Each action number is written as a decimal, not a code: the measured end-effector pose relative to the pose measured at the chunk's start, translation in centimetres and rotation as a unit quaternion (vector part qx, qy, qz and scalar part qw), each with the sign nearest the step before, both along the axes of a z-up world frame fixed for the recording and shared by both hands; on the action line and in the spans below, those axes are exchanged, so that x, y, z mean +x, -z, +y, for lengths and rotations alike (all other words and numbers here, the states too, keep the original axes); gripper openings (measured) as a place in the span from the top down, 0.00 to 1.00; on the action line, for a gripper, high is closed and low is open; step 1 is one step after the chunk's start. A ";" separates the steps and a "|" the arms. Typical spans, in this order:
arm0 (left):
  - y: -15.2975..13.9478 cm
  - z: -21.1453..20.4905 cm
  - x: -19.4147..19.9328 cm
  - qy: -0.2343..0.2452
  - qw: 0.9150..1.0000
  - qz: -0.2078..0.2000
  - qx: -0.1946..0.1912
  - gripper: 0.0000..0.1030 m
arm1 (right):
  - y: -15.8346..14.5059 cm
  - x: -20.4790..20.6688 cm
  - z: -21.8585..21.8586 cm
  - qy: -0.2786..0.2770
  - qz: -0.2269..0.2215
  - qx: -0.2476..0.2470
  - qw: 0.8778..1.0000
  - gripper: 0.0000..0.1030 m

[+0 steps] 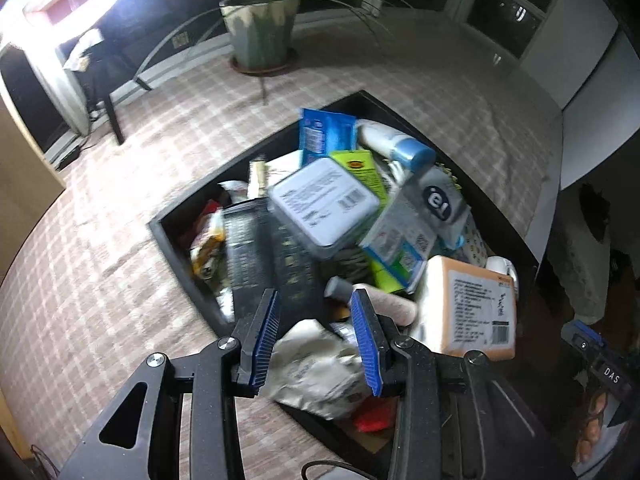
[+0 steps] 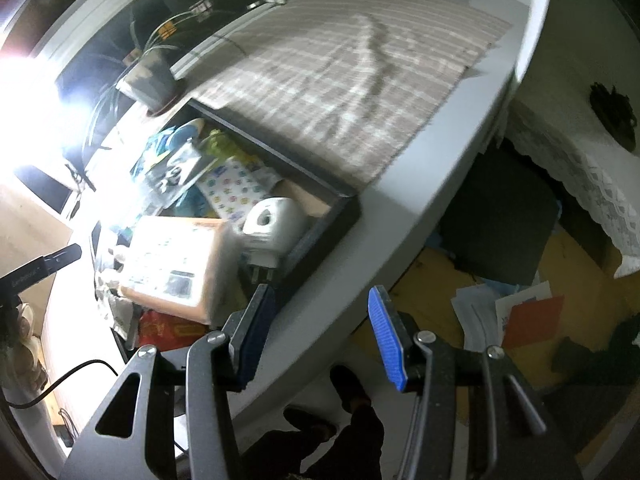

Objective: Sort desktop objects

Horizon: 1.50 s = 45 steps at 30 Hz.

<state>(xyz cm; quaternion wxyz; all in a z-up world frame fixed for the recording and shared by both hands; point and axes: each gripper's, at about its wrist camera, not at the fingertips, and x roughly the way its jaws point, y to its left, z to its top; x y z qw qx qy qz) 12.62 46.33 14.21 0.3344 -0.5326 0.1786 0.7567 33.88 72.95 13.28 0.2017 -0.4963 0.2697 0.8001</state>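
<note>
a: what do i have in front of me on the left side?

b: one black tray [image 1: 188, 276] in the middle of the left wrist frame, crammed full. i count one pale blue-grey tin [image 1: 324, 204] on top at centre, one green box [image 1: 362, 170] just behind it, one blue packet [image 1: 326, 134] toward the upper middle, one white bottle with a blue cap [image 1: 400, 146] beside that, and one orange-edged box with a printed label [image 1: 470, 312] at lower right. two dark keyboards or remotes [image 1: 264, 256] lie side by side left of centre; blur stops me telling which.

a: and my left gripper [image 1: 314, 334]?

b: released, jaws apart, at the bottom centre over the tray's near corner. one crumpled white wrapper [image 1: 316, 364] lies under the gap, not pinched.

a: the right side?

b: my right gripper [image 2: 320, 336] is released too, both fingers spread at the bottom of its frame, over the grey table edge [image 2: 400, 216] and nothing between them. the same tray [image 2: 340, 220] sits left of centre there, with one white plug adapter [image 2: 272, 224] in its near corner and the labelled box [image 2: 176, 268] just beside it.

a: anything else on the table?

b: one potted plant [image 1: 260, 28] at top centre of the left frame, standing on one checked cloth [image 1: 100, 248].
</note>
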 end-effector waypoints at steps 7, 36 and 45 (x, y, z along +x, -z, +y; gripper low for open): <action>-0.8 -5.3 -1.2 -0.041 0.999 0.019 -0.001 0.60 | -0.9 -3.7 -4.3 -0.051 -0.001 0.009 0.999 0.53; 0.8 -36.3 -3.3 -0.281 0.959 0.039 0.008 0.40 | -0.8 -15.8 -37.2 -0.331 0.004 0.011 0.943 0.53; 2.5 -41.3 -3.5 -0.309 0.951 0.032 -0.005 0.39 | 1.2 -16.0 -42.5 -0.358 -0.001 -0.004 0.934 0.52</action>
